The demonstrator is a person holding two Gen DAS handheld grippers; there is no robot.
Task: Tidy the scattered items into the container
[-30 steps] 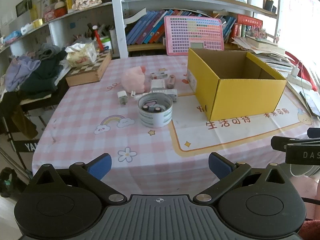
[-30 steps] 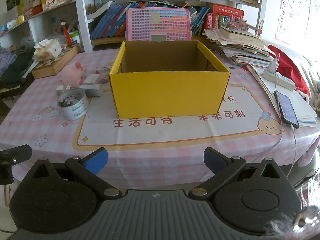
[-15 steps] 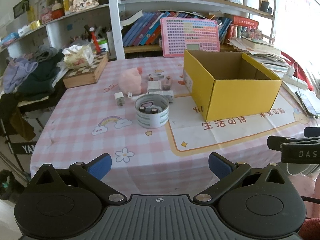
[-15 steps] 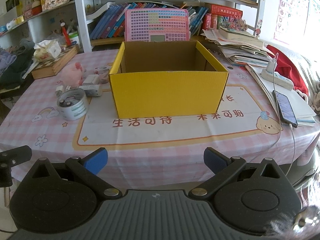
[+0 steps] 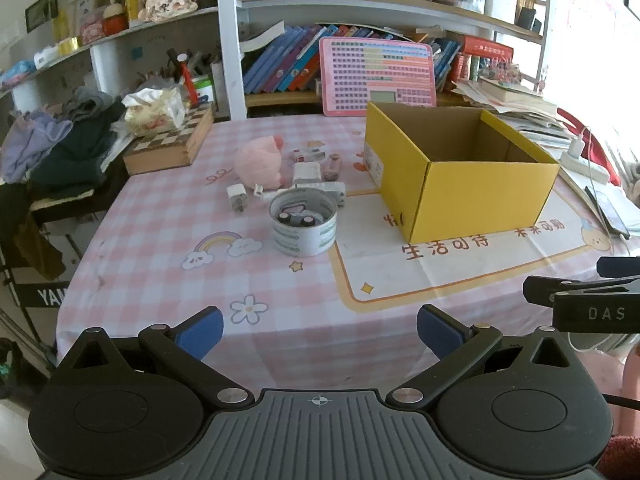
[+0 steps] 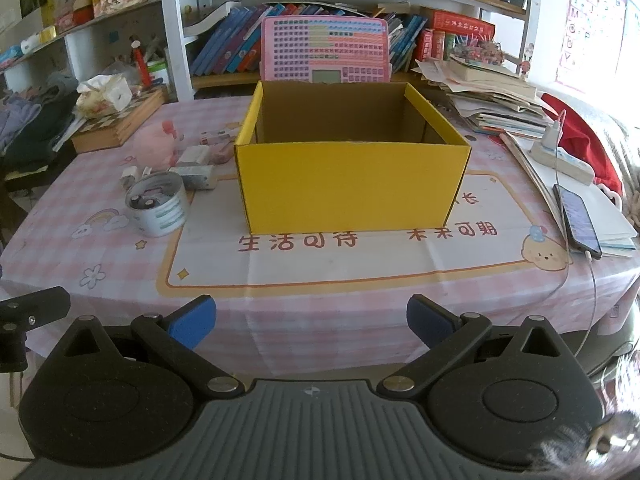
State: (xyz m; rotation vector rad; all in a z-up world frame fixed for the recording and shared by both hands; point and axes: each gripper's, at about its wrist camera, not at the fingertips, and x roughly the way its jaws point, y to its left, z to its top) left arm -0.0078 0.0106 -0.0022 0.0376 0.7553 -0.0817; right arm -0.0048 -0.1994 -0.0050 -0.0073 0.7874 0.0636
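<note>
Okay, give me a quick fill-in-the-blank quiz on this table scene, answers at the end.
1. The cardboard box is coloured ____.
2. Small batteries sit inside the roll of ____.
3. The pink plush toy lies to the ____ of the box, seen from the left camera.
4. Both claws, left claw and right claw, are ____.

Answers: yellow; tape; left; open

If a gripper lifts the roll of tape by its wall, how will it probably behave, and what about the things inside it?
The roll of tape lies flat on its end, so it is unlikely to roll where it sits. Its thick wound wall looks stiff enough for a pinch. The small batteries standing in its hollow seem loose; since a roll has no floor, they would probably stay behind and may topple.
</note>
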